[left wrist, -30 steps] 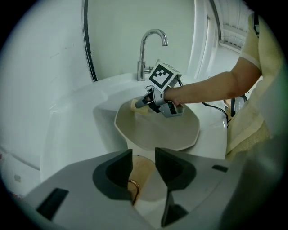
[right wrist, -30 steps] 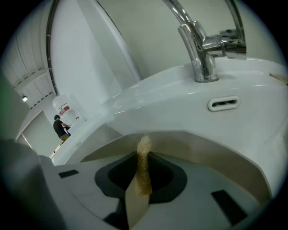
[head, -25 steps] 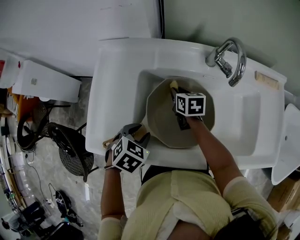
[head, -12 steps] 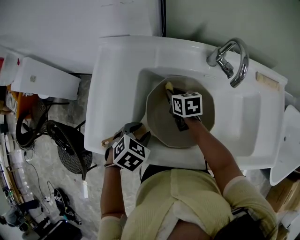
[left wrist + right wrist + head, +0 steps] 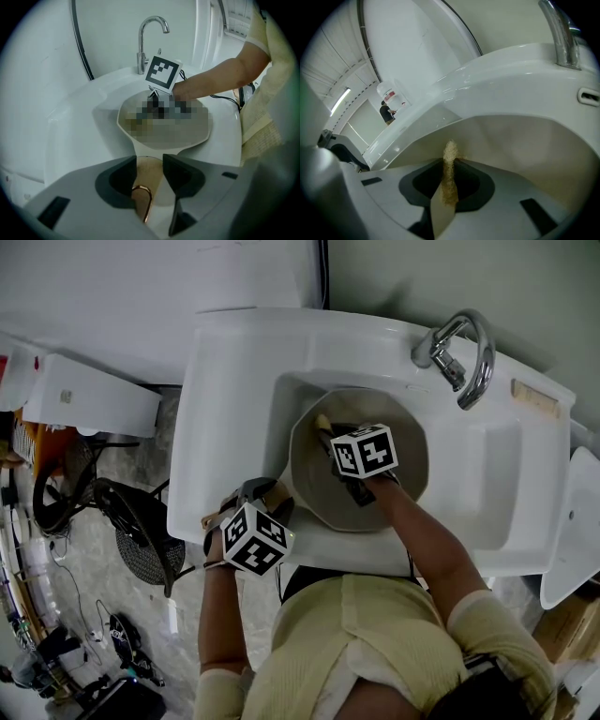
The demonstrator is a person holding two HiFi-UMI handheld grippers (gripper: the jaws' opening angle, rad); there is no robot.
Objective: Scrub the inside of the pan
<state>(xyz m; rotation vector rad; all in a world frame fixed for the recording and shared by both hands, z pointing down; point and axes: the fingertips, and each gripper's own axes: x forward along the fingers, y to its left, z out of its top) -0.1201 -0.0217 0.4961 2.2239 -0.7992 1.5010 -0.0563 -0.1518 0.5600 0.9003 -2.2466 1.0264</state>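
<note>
Right gripper (image 5: 451,164) is clamped on a thin tan scrub pad (image 5: 449,185). It is pinched edge-on, with the tip poking past the jaws at the inner wall of the pan (image 5: 317,486); contact can't be confirmed. Pan is sat in the basin of the white sink (image 5: 234,418), with its handle (image 5: 147,178) laid over the front rim toward the person. Left gripper (image 5: 149,161) is set round that handle just above the copper hanging loop (image 5: 143,206). Its jaws have just been opening a little with the handle between them. Both pads are judged to be touching it, so the grip is likely light. A faucet (image 5: 466,352) is seen at the back right; no water is visible.

Risks, judged:
- Pan could be spun or shoved in the basin by scrub pressure if the handle grip is slackened more.
- Pad is held by a narrow strip, so it could be folded over or dragged out of the jaws on a hard stroke.
- If the pad is bent flat, the pan's surface could be scraped by bare jaw tips.

Counts: grippers 2, pan 1, handle 1, hanging loop 1, scrub pad 1, sink 1, faucet 1.
</note>
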